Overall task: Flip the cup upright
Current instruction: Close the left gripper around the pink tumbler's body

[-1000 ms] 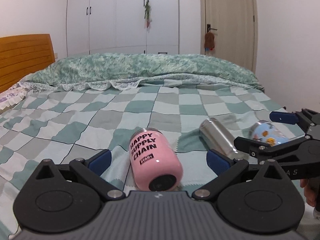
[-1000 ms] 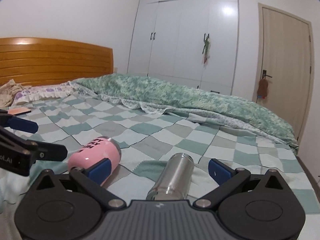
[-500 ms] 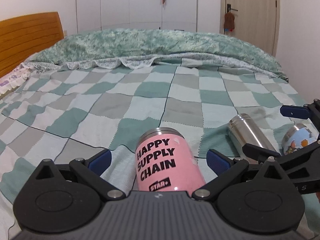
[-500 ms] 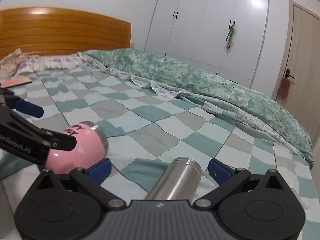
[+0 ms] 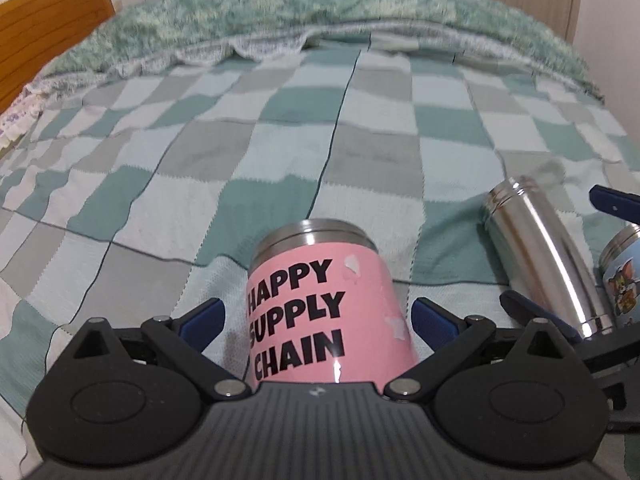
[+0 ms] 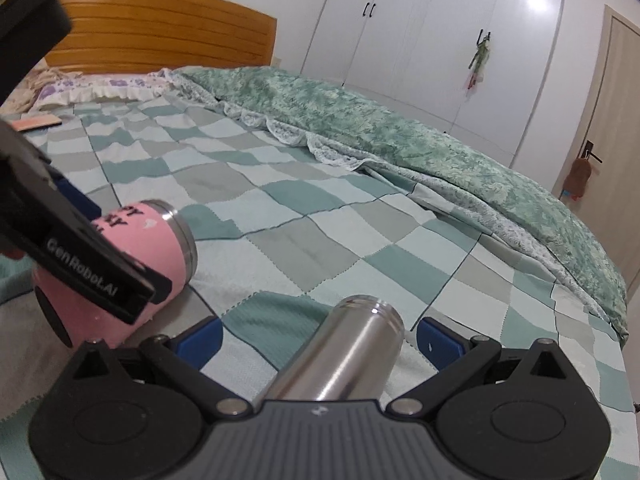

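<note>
A pink cup (image 5: 320,304) marked HAPPY SUPPLY CHAIN lies on its side on the checked bedspread, steel rim pointing away. My left gripper (image 5: 318,318) is open, its blue pads either side of the cup, apart from it. The pink cup also shows in the right wrist view (image 6: 136,256), partly behind the left gripper's arm. A steel cup (image 6: 344,356) lies on its side between the open blue pads of my right gripper (image 6: 320,338). It also shows in the left wrist view (image 5: 544,256). Its near end is hidden under the gripper body.
A blue cartoon cup (image 5: 622,276) lies at the right edge beside the steel one. A rumpled green quilt (image 6: 400,136) crosses the far bed. A wooden headboard (image 6: 160,36) and pillows stand at left, wardrobes and a door behind.
Both grippers moved forward and lower. The pink cup now sits between the left pads and the steel cup between the right pads. Both cups still lie on their sides.
</note>
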Motion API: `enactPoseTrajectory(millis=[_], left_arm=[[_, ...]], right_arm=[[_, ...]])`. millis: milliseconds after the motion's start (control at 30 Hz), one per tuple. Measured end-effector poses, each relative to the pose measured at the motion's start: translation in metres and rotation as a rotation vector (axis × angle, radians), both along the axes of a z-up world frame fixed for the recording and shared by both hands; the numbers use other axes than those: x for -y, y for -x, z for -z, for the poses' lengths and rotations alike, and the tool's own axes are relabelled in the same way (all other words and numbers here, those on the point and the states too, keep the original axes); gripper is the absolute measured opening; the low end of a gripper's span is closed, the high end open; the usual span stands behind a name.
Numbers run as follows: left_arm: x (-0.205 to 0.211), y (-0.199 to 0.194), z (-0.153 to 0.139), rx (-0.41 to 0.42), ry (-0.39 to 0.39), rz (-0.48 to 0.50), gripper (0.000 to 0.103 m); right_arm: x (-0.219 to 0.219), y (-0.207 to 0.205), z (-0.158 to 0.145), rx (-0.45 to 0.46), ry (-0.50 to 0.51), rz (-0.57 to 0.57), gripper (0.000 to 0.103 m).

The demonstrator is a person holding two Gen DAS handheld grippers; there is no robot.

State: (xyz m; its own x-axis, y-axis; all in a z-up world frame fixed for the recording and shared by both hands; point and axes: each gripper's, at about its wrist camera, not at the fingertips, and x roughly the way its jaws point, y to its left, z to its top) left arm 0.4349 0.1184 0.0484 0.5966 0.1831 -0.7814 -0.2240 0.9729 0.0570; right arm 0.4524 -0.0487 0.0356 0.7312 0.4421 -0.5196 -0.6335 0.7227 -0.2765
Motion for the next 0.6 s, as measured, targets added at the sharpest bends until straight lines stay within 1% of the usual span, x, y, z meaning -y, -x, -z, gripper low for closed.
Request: enactPoseTrajectory(millis=[100, 167, 200, 233, 300, 400, 600], left_arm=[[-0.002, -0.010, 0.007, -0.072, 0.012, -0.006, 0.101], [-0.003, -0.013, 0.013, -0.098, 0.025, -0.012, 0.100], [-0.003, -0.013, 0.015, -0.101, 0.036, -0.009, 0.096], [-0.002, -0.013, 0.015, -0.104, 0.048, -0.001, 0.090], [0.000, -0.015, 0.019, -0.117, 0.054, -0.001, 0.089], [0.003, -0.015, 0.019, -0.100, 0.035, 0.010, 0.088], [0.003, -0.003, 0.014, -0.058, 0.032, 0.044, 0.088]], right_arm=[[-0.001, -0.002, 0.001, -0.008, 0.000, -0.010, 0.103], [-0.002, -0.003, 0.002, -0.007, 0.004, -0.012, 0.103], [-0.003, -0.003, 0.003, -0.008, 0.007, -0.013, 0.103], [-0.004, -0.003, 0.003, -0.009, 0.009, -0.015, 0.103], [-0.004, -0.003, 0.005, -0.012, 0.013, -0.018, 0.103], [-0.004, -0.003, 0.005, -0.013, 0.015, -0.018, 0.103], [-0.002, 0.000, 0.001, -0.010, 0.007, -0.011, 0.103]])
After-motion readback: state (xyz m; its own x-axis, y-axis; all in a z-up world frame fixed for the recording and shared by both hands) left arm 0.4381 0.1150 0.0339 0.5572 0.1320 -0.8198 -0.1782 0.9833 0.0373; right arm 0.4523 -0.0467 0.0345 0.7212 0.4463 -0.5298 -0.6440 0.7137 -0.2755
